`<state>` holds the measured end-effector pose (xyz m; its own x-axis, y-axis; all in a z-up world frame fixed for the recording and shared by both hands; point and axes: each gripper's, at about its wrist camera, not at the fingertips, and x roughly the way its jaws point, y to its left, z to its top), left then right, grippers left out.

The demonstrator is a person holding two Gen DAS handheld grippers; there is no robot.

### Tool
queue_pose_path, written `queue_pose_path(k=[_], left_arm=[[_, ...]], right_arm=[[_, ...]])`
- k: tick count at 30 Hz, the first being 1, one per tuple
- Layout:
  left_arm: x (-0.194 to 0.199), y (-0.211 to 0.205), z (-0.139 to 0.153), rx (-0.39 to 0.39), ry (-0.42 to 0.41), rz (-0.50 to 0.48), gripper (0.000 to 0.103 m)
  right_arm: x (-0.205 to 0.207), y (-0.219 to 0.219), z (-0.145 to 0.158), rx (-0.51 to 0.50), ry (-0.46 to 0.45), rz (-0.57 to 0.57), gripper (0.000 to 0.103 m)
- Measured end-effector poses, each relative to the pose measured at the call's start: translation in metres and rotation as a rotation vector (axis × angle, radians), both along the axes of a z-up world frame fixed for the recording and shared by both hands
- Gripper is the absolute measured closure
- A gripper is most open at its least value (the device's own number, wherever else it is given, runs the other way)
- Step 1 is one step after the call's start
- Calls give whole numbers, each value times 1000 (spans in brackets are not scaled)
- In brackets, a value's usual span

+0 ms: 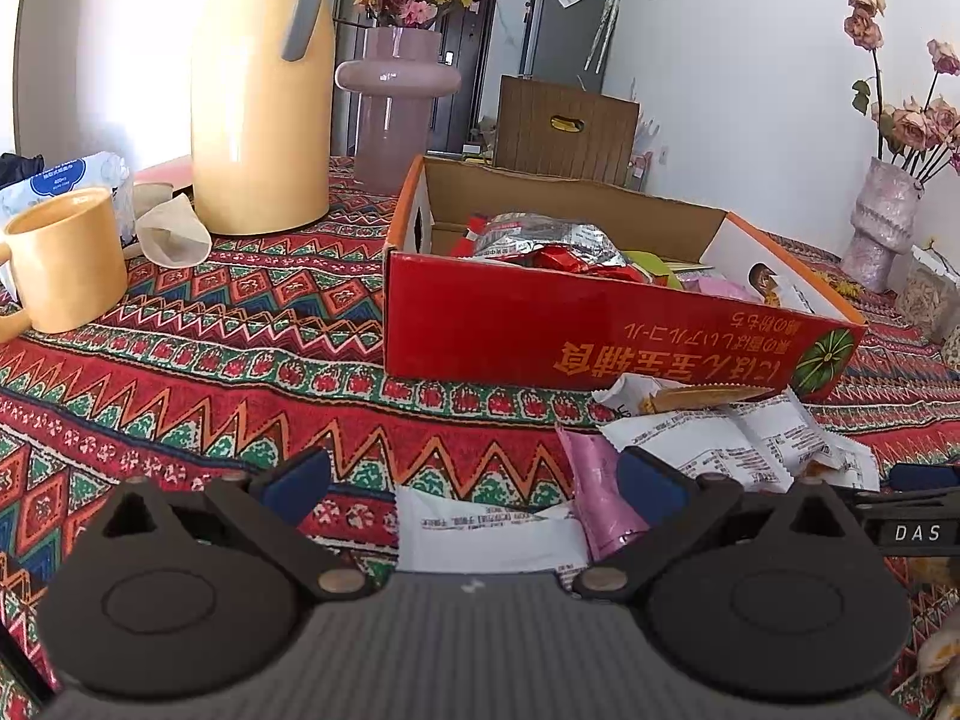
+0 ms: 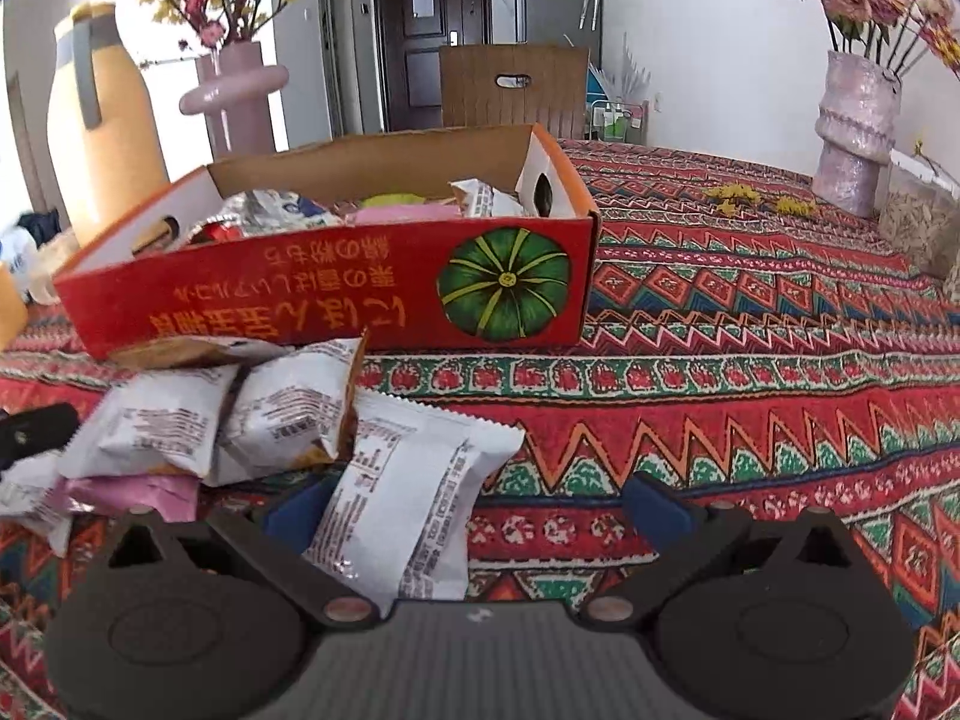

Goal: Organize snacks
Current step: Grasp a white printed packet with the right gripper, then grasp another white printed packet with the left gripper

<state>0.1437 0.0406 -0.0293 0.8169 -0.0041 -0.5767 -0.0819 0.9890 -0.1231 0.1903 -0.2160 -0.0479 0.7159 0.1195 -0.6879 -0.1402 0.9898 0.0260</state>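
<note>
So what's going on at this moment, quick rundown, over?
Left gripper open, empty. Right gripper open, white snack packet between its jaws, not clamped. Red box part filled; loose packets heaped at its front. Path clear.

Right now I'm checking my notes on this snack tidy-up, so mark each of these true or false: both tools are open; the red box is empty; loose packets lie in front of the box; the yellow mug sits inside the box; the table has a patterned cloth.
1. Both the left tool and the right tool are open: true.
2. The red cardboard box is empty: false, it holds several snack packets.
3. Loose white snack packets lie in front of the box: true.
4. The yellow ceramic mug sits inside the box: false, it stands on the patterned red tablecloth, apart from the box.
5. The table has a patterned cloth: true.
</note>
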Motion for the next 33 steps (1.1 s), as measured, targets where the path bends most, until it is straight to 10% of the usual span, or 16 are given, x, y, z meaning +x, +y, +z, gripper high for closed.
queue_pose_path(k=[6,12,21,33], left_arm=[[0,1,0,-8,4,3,0],[0,2,-1,-11,6,4,0],[1,3,-2,-17,14,9,0],[-23,2,14,40,37,-75,0]], right_arm=[[2,1,1,-2,10,8,4],[-13,-4,5,25,-64,10,64],[-44,-26,18,77,-241,-32,65],[-36,-35,9,116,-223,-28,65]])
